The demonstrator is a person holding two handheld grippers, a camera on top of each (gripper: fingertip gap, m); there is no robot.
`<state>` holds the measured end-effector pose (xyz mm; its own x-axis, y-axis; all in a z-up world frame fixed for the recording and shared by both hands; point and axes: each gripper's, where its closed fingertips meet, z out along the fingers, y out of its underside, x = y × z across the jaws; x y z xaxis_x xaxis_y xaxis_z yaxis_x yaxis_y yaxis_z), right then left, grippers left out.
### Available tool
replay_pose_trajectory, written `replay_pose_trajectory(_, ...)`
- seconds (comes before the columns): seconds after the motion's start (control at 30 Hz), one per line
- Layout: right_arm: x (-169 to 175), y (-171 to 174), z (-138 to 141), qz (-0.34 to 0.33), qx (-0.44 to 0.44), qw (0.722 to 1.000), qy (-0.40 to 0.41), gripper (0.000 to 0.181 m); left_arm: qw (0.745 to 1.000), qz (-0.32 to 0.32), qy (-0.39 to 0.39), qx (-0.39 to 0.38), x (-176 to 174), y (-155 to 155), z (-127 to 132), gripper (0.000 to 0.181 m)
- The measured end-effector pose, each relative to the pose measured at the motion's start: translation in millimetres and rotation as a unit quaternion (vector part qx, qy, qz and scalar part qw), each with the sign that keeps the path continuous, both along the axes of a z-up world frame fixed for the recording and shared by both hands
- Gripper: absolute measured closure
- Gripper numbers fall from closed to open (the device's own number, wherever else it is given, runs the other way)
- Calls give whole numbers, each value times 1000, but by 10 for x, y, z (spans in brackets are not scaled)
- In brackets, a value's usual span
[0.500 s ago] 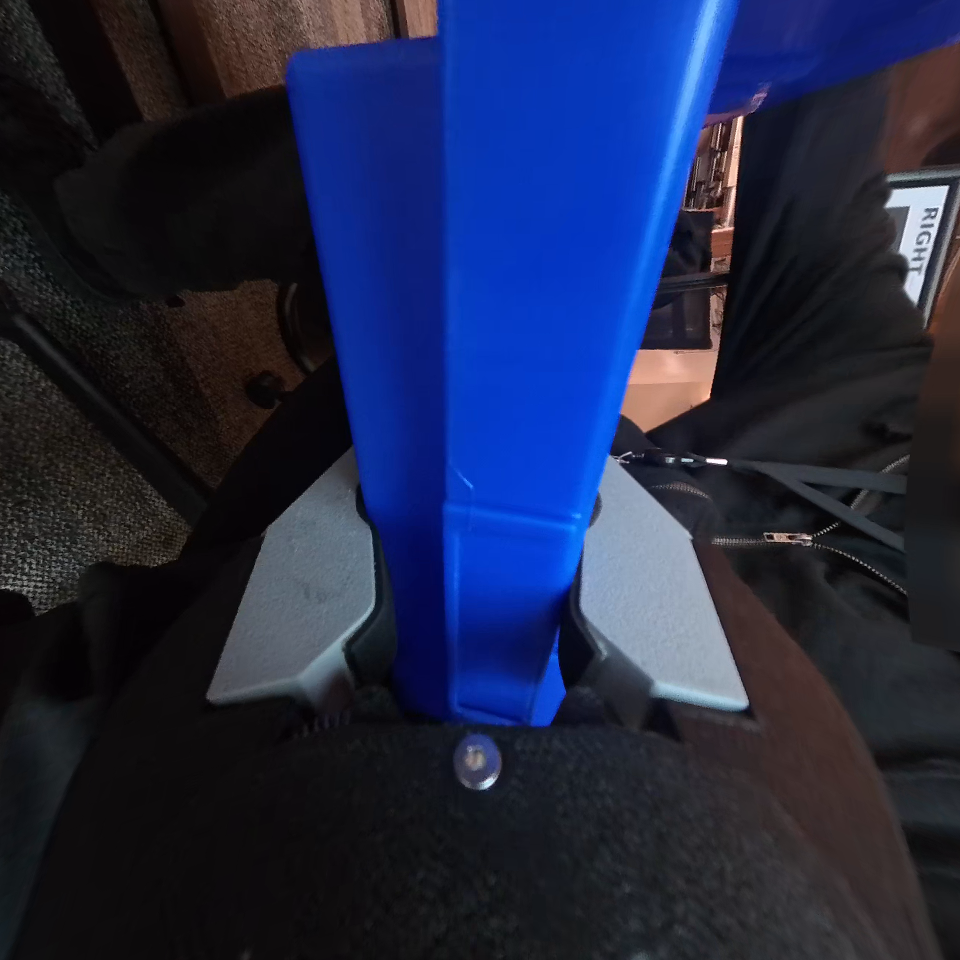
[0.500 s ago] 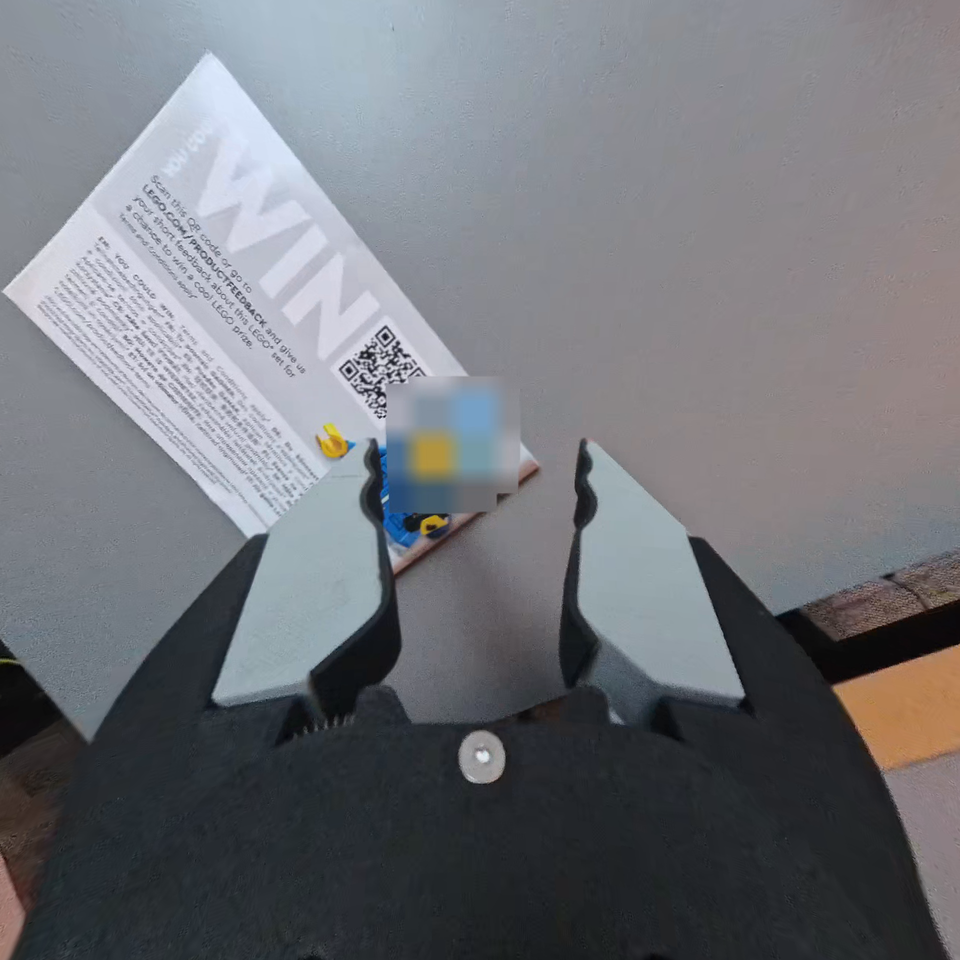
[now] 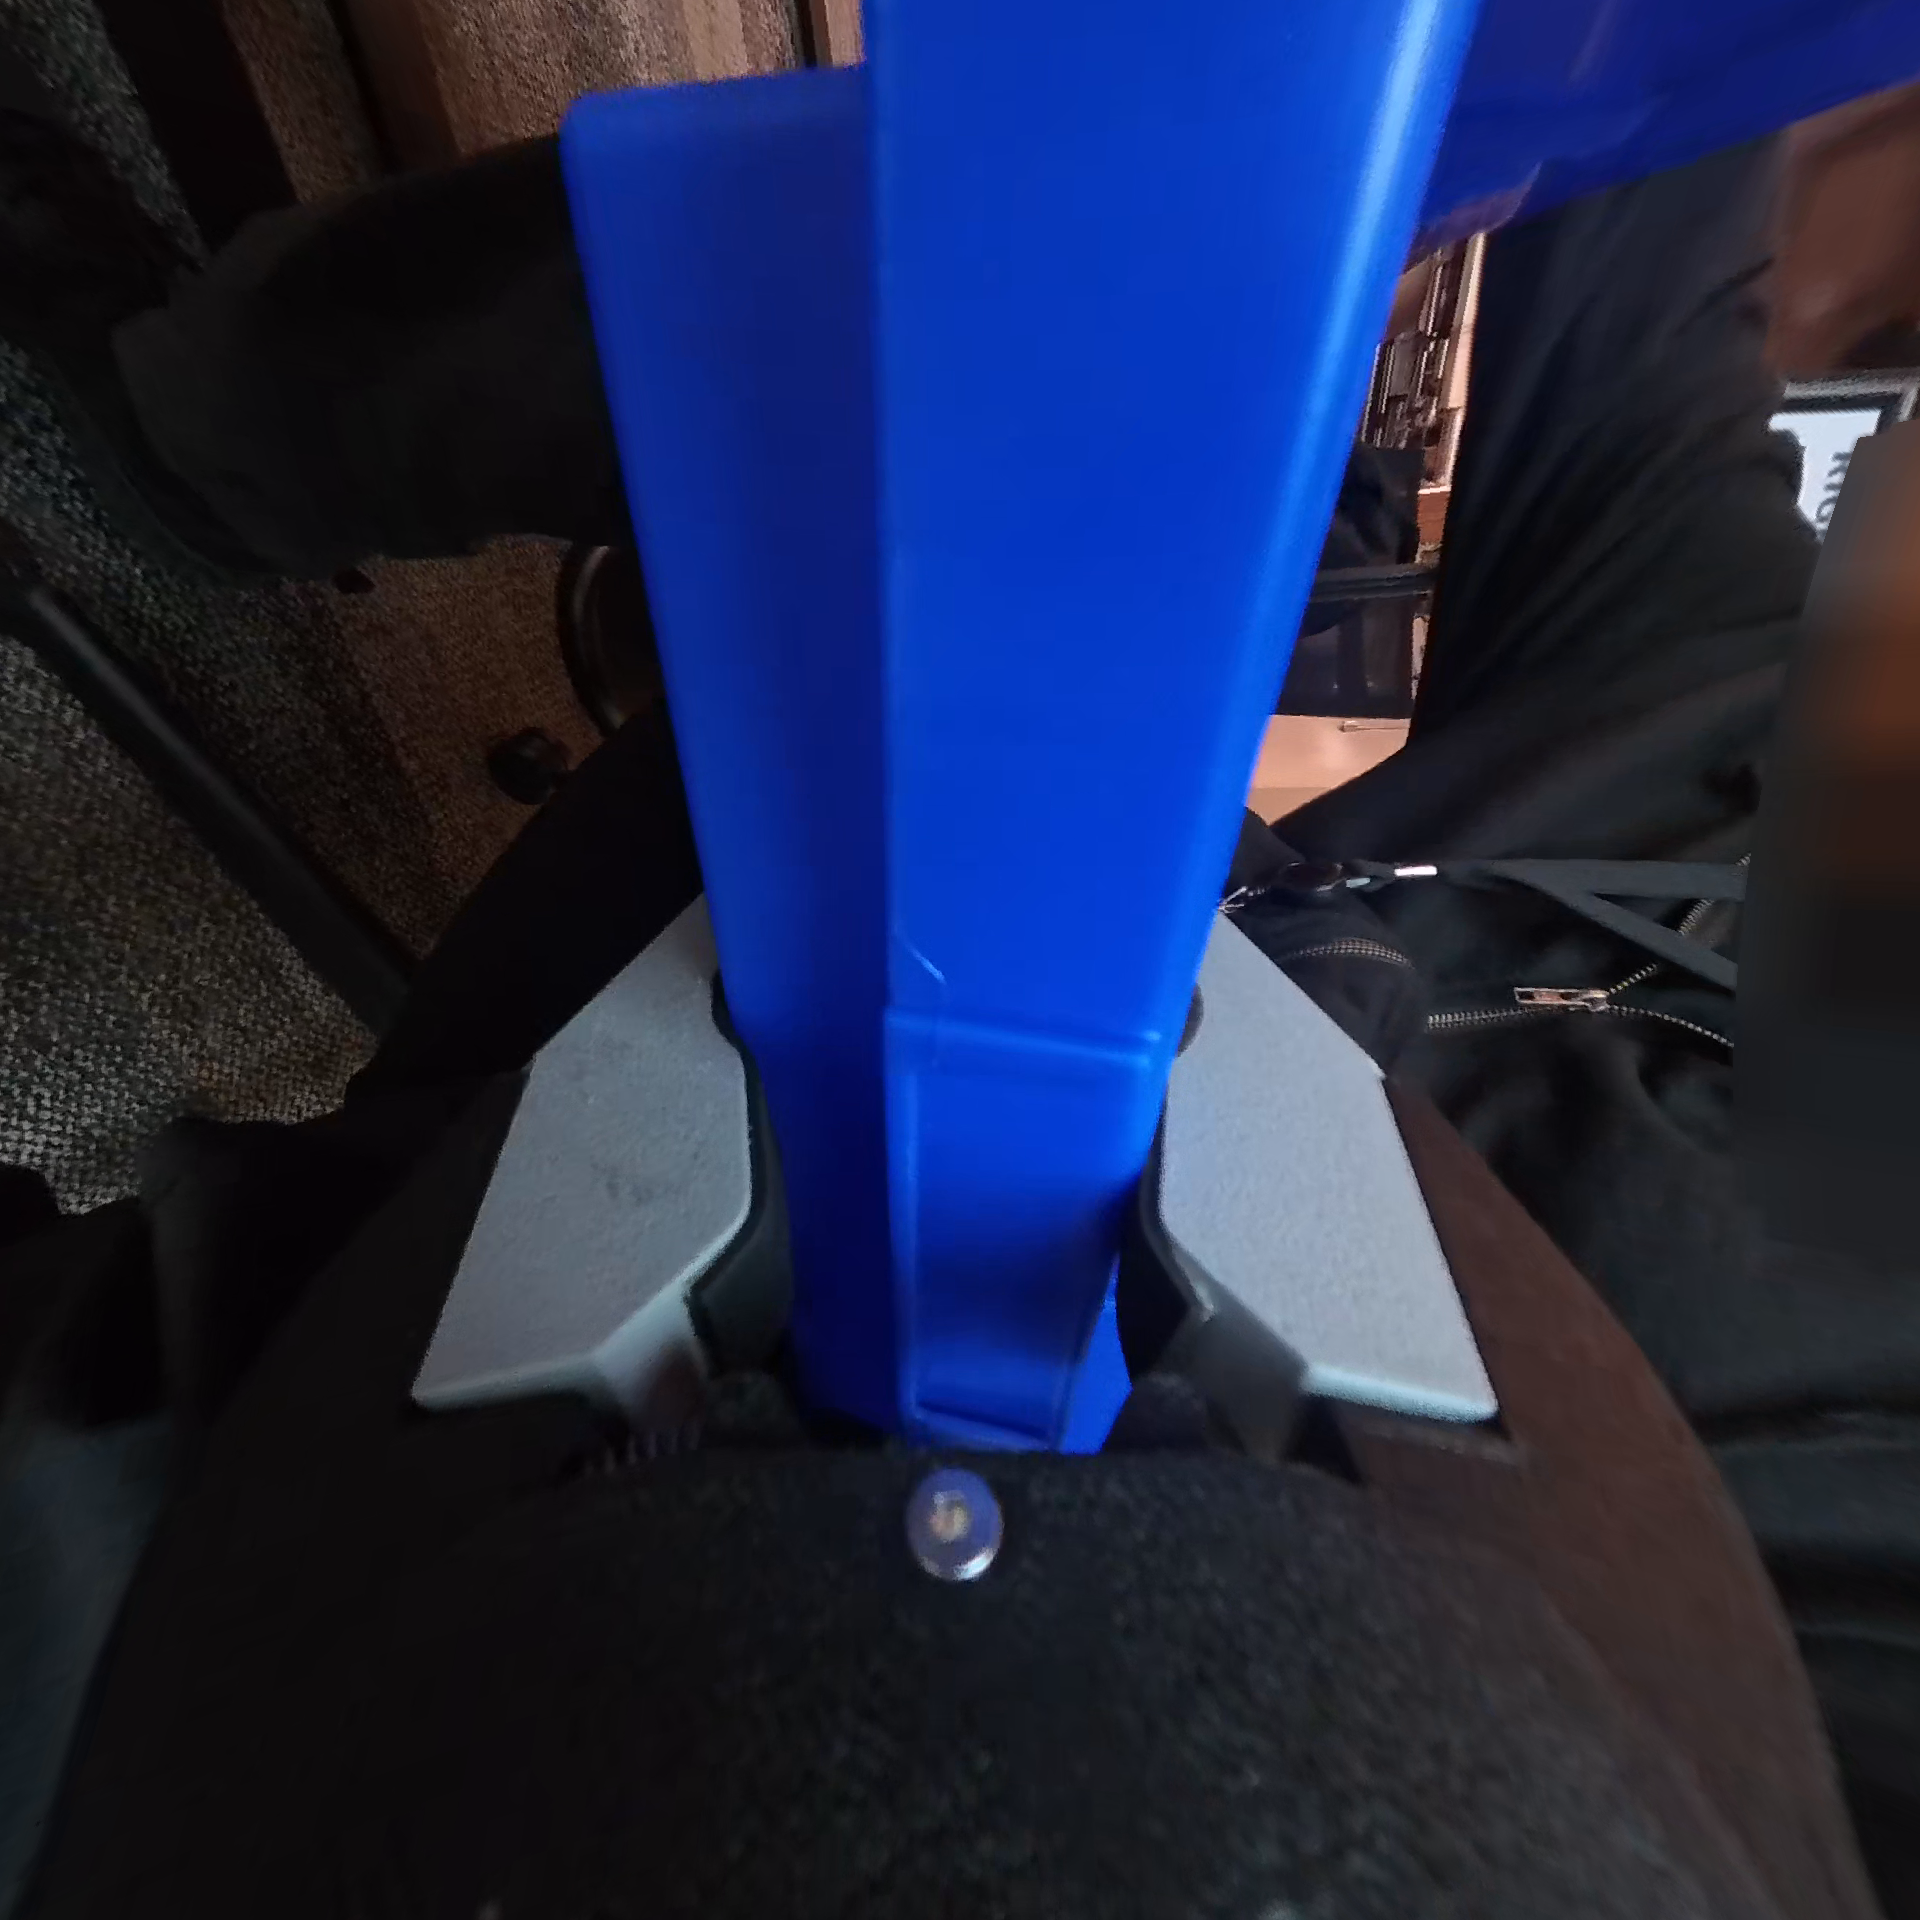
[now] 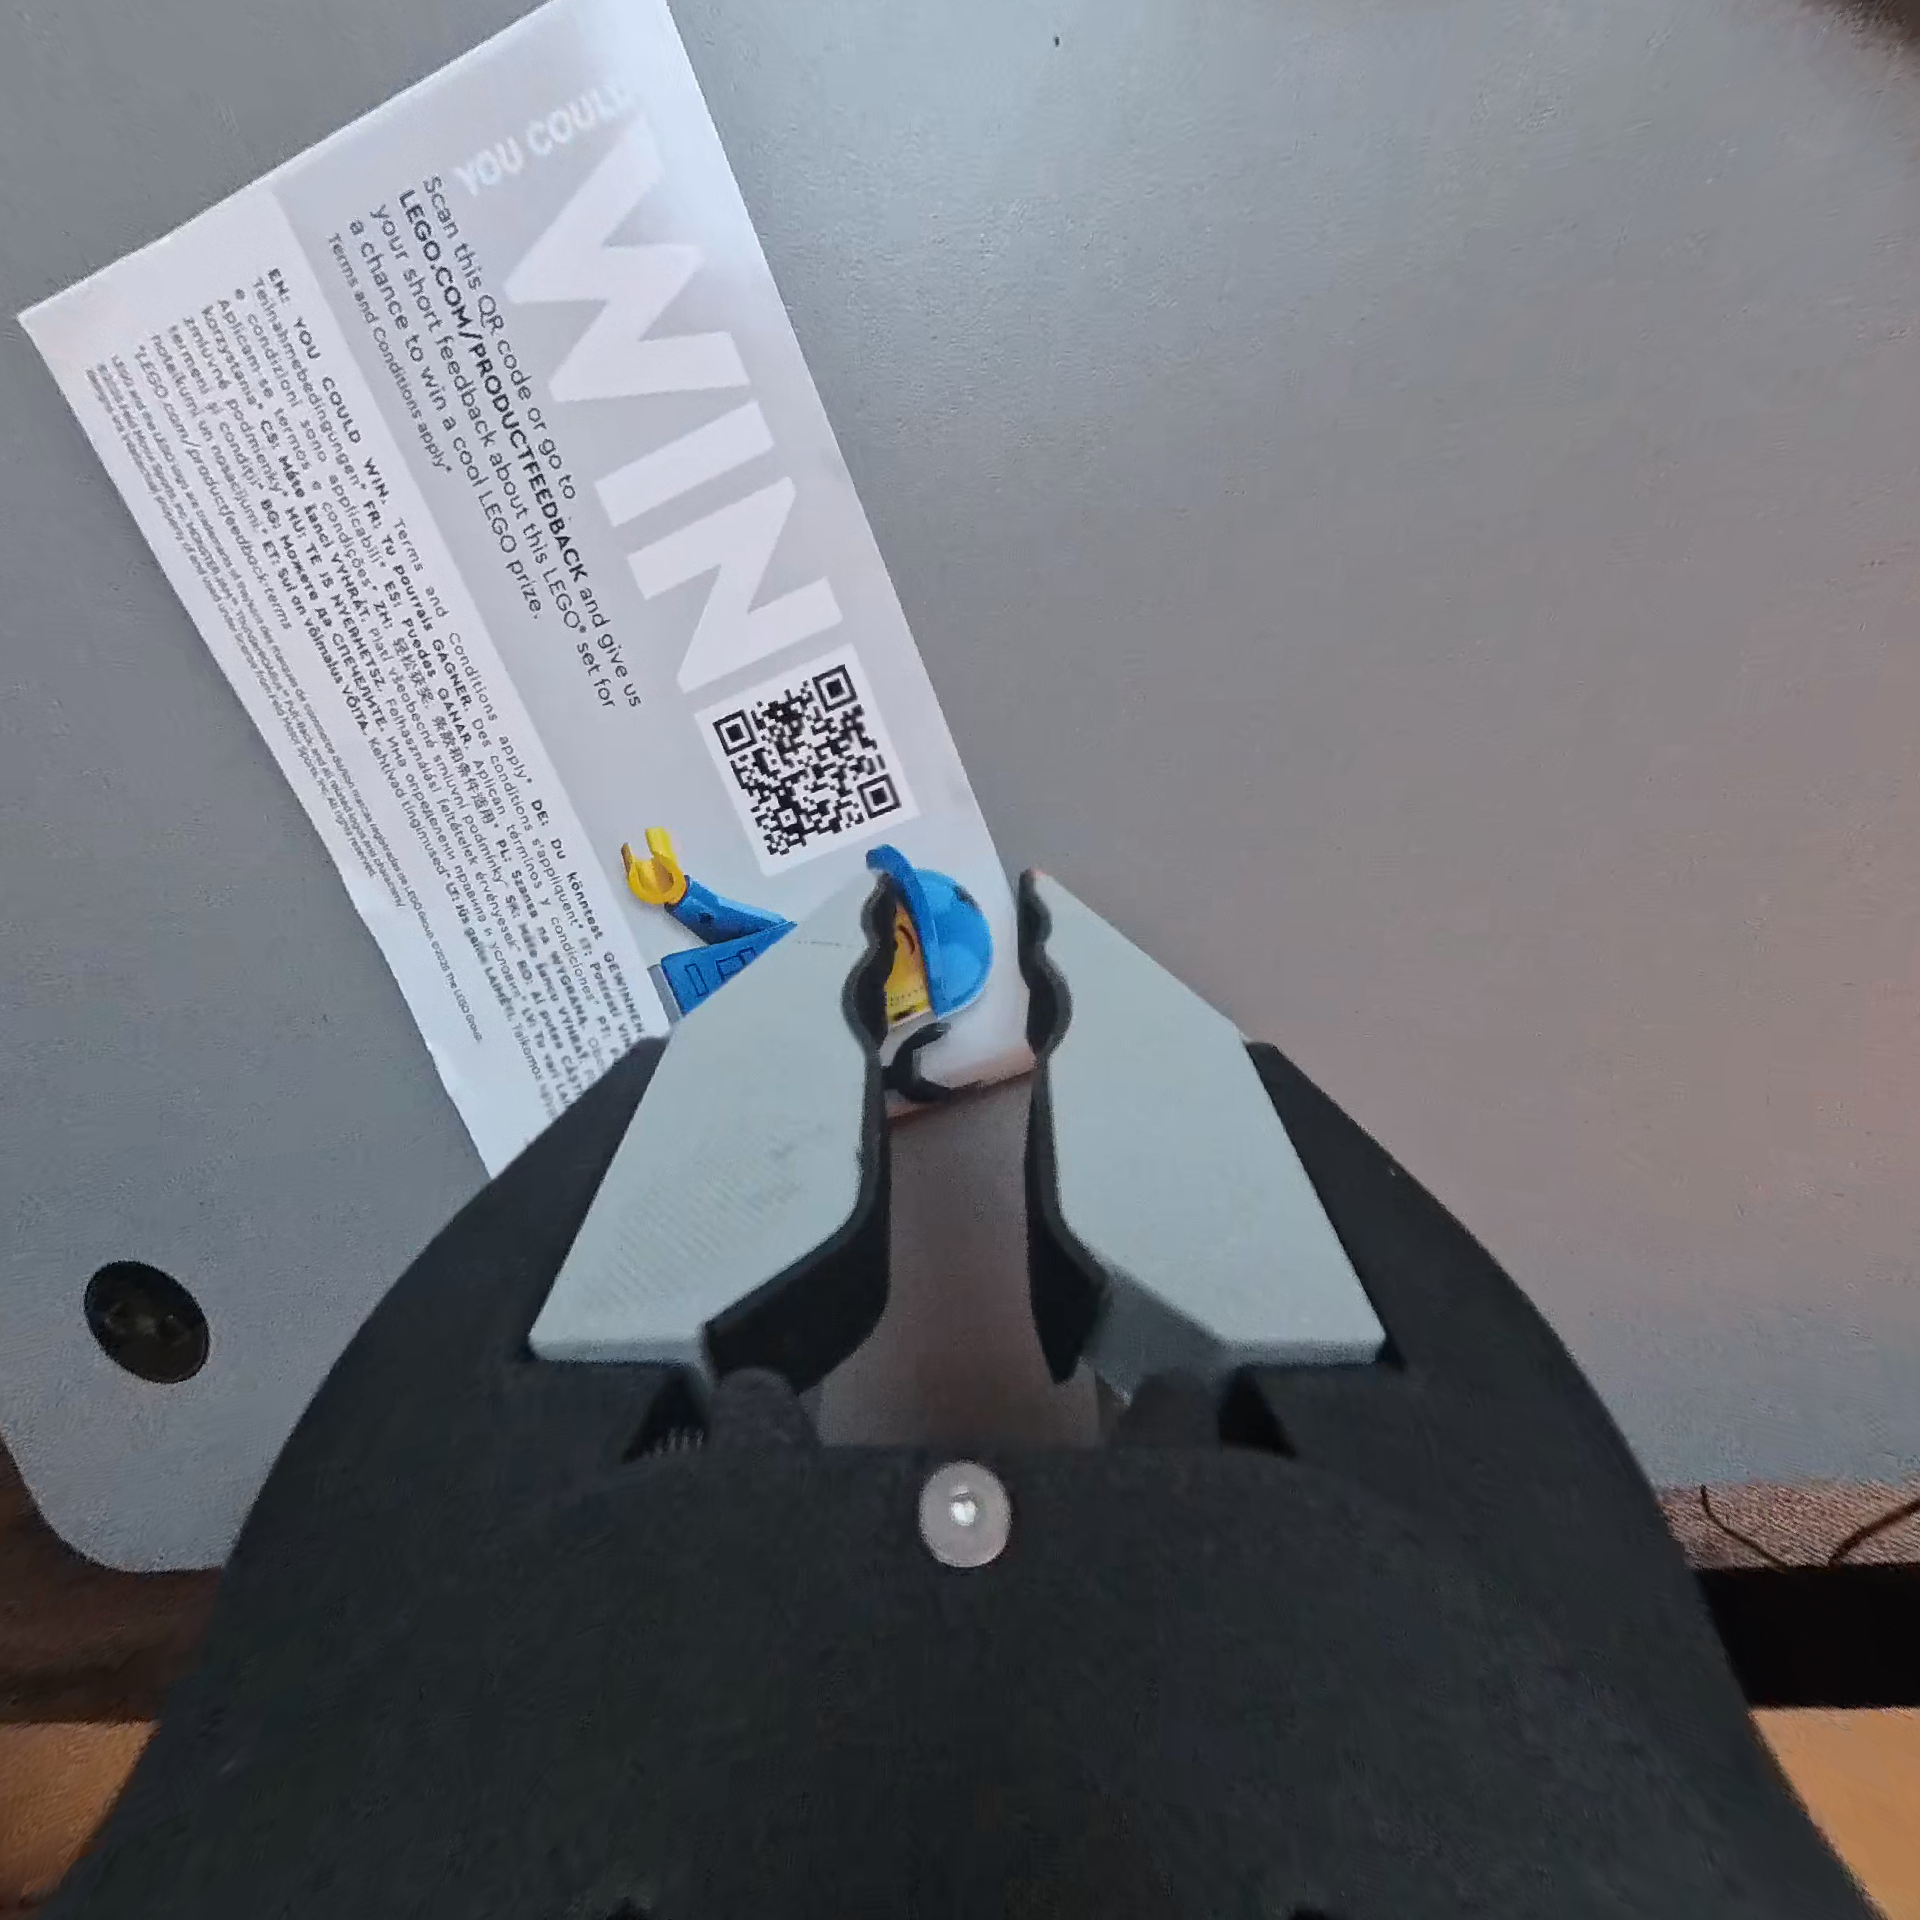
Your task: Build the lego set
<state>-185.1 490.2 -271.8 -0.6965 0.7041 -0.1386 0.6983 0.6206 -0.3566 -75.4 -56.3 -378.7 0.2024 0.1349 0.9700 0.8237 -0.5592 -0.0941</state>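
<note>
We see a plain, saturated blue box [image 3: 1039, 623] between our left gripper's [image 3: 961, 1091] pale grey fingers [image 3: 623, 1195]. Our right gripper [image 4: 951, 966] is black-bodied (fingers grey too) over a white-and-grey leaflet [image 4: 499, 540] printed with black text, a checkered code square and a blue-and-yellow figure, on a flat grey table [image 4: 1455, 520].

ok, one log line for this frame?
left gripper: shut on blue box | right gripper: open, over leaflet corner | table: leaflet flat | build: not started
</note>
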Motion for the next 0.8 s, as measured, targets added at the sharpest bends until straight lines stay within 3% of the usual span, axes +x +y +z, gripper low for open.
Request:
replay_pose_trajectory(0.2, 20, -65, -11, 31, -30, 999, -16, 180, 1000, -4, 3, -2, 7, 24, 8, 105)
replay_pose_trajectory(0.4, 54, -91, 25, 28, -35, 999, 3, 181, 1000, -4, 3, -2, 7, 28, 10, 105)
replay_pose_trajectory(0.57, 9, -186, 600, 8, -87, 992, 93, 181, 1000, -7, 5, 0, 12, 21, 19, 105)
replay_pose_trajectory(0.7, 34, -233, 996, -8, -72, 988, 133, 181, 1000, -12, 4, 1, 27, 26, 17, 105)
replay_pose_trajectory(0.8, 208, -166, 672, -72, -34, 995, 54, 178, 1000, -16, 5, 2, 34, 44, 25, 105)
